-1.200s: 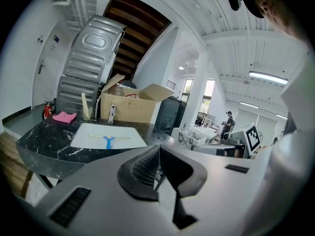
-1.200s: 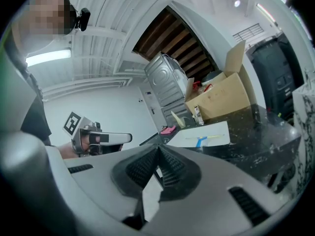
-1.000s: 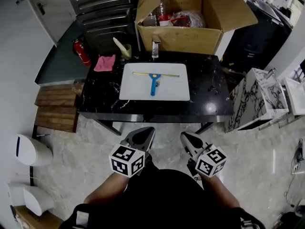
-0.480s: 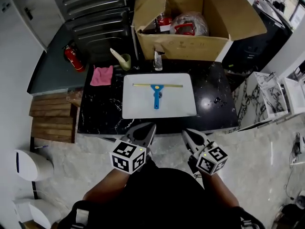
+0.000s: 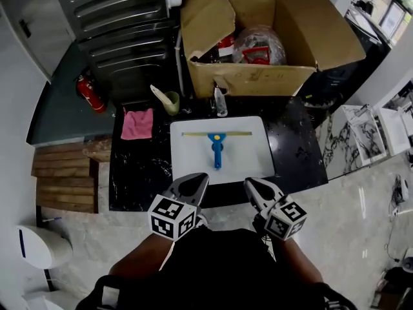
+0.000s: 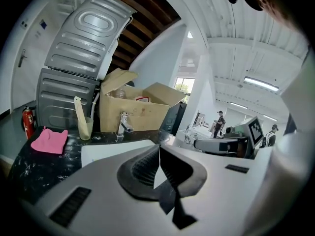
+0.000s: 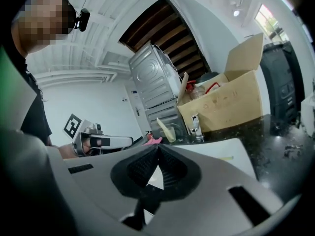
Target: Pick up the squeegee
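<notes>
The squeegee (image 5: 217,146), with a blue handle and a long pale blade, lies flat in the white sink basin (image 5: 258,166) set into a black marble counter (image 5: 139,173). My left gripper (image 5: 197,181) and right gripper (image 5: 253,185) are held side by side at the counter's near edge, both short of the squeegee and pointing toward it. Both are shut with nothing between the jaws. In the left gripper view the left gripper (image 6: 158,146) has its pads together, and the right gripper (image 7: 157,147) shows the same in its own view. The jaws hide the squeegee's handle in both gripper views.
An open cardboard box (image 5: 258,79) full of items stands behind the sink, with a faucet (image 5: 221,102) in front of it. A pink cloth (image 5: 138,123) and a cup with a brush (image 5: 170,101) sit on the counter's left. A fire extinguisher (image 5: 87,92) and wooden boards (image 5: 64,176) are further left.
The counter and sink have come nearer and lower in the head view as both grippers moved forward toward them. Both stayed shut and empty.
</notes>
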Demonstrator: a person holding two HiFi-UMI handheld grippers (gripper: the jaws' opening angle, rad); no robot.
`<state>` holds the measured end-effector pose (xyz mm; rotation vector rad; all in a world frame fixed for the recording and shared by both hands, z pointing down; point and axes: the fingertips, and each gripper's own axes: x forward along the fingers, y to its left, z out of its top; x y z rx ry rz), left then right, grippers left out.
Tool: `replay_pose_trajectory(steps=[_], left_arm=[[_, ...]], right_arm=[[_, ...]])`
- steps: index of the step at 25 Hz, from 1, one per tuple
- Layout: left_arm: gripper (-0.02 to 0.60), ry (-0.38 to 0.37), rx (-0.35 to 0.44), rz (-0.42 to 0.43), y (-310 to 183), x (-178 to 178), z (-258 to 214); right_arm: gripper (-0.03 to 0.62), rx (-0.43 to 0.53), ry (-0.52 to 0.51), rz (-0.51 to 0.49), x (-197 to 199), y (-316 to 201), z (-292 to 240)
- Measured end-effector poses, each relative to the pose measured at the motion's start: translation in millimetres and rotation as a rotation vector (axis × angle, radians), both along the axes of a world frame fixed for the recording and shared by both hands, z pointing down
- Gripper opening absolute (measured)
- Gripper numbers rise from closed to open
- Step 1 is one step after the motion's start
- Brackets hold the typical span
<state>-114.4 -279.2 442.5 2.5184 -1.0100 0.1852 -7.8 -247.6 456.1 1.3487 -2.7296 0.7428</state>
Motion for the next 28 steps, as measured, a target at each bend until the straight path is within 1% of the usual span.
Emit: replay_pose_trajectory(steps=[6, 10, 12, 15, 19, 28], left_arm=[[0.017, 0.007, -0.001, 0.054, -17.4, 3.7, 0.8], [0.017, 0.013, -0.007, 0.057, -27.1, 5.3, 2.4], [0.017, 0.012, -0.014, 0.050, -30.0, 5.8, 4.4], [0.017, 0.009, -0.019, 0.030, -33.6, 7.5, 7.2], [0.017, 0.007, -0.027, -0.014, -40.6, 12.4, 10.0], [0.017, 0.000, -0.010, -0.099, -57.9, 40.0, 1.2]], right_arm=[[0.009, -0.024, 0.041, 0.027, -5.9, -10.9, 5.4], [0.009, -0.020, 0.034, 0.032, -4.5, -20.8, 4.6], [0.009, -0.029, 0.051, 0.027, -2.7, -24.0, 4.3], [0.009, -0.021, 0.021, 0.002, -3.1, -28.9, 5.7], [0.009, -0.019, 0.018, -0.031, 6.1, -38.4, 7.4], [0.009, 0.010, 0.069, -0.120, 35.5, -61.8, 3.6]])
